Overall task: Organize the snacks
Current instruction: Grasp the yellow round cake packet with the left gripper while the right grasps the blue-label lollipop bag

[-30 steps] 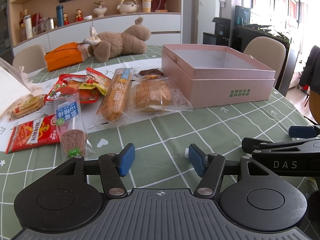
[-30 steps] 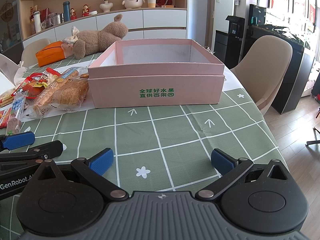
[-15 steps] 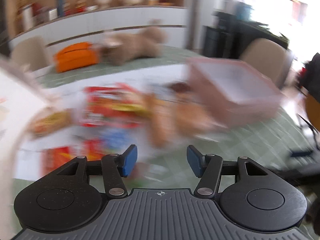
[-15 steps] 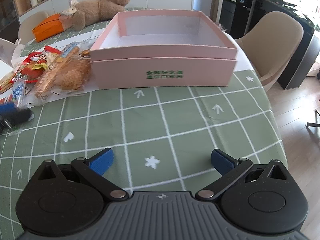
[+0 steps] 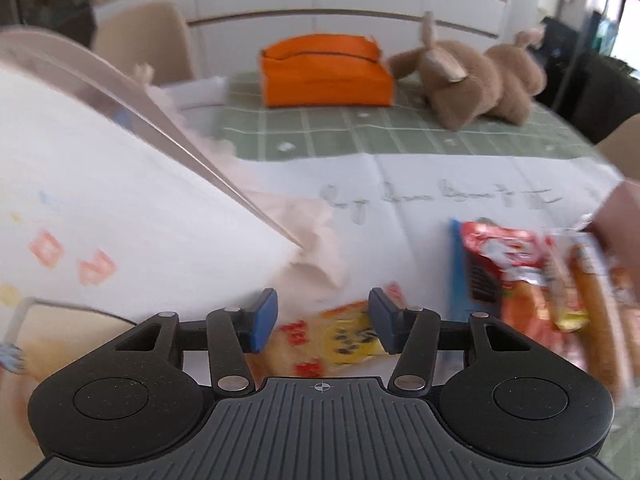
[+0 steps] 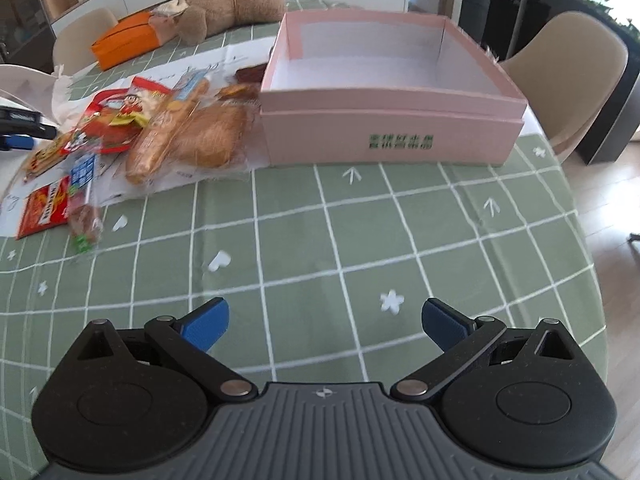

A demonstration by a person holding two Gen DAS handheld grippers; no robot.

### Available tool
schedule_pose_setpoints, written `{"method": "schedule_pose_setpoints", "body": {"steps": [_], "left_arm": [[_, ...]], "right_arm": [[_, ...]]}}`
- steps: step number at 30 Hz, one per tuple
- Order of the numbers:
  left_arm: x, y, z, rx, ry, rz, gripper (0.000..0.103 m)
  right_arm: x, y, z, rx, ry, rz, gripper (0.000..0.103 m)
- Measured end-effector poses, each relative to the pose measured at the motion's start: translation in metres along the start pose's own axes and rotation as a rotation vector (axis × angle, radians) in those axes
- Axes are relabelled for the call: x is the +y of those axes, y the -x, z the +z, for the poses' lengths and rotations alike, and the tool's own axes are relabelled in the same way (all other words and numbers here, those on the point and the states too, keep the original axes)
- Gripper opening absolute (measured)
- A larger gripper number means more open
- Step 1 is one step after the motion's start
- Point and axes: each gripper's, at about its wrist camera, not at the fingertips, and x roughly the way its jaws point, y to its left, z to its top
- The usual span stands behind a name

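My left gripper [image 5: 322, 320] hovers over a yellow and red cracker packet [image 5: 344, 340] that lies on white paper. Its jaws are closing, the packet shows in the gap below them, and the blue pads stand clear of it. More snacks lie to the right: a red packet [image 5: 504, 256] and a long bread stick [image 5: 596, 312]. My right gripper [image 6: 326, 322] is open and empty above the green checked cloth [image 6: 360, 240]. Beyond it stands the pink box [image 6: 392, 136], open, with nothing inside. The snack pile [image 6: 160, 128] lies left of the box.
An orange tissue case [image 5: 324, 76] and a brown plush toy [image 5: 476, 84] lie at the far side of the table. A large white bag [image 5: 100, 208] rises close on the left. Beige chairs [image 6: 568, 68] stand around the table. The table edge curves off at the right.
My left gripper has swept left across the table, from the bare green cloth to the left end of the snack pile, and its jaws have narrowed. The right gripper has tilted further down.
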Motion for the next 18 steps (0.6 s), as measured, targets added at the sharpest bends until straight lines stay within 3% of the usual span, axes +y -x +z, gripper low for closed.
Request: {"method": "schedule_pose_setpoints", "body": {"steps": [4, 8, 11, 18], "left_arm": [[-0.014, 0.007, -0.014, 0.059, -0.021, -0.082, 0.058], [-0.043, 0.014, -0.04, 0.149, -0.114, -0.04, 0.05], [-0.059, 0.029, -0.061, 0.155, -0.13, -0.045, 0.045], [-0.079, 0.062, -0.106, 0.137, -0.051, -0.086, 0.041]], "right_arm": [[-0.005, -0.001, 0.0, -0.001, -0.039, -0.007, 0.102], [0.002, 0.0, 0.004, -0.008, -0.024, 0.038, 0.097], [0.016, 0.002, 0.01, -0.02, 0.014, 0.08, 0.092], [0.07, -0.005, 0.027, -0.019, 0.119, 0.197, 0.076]]}}
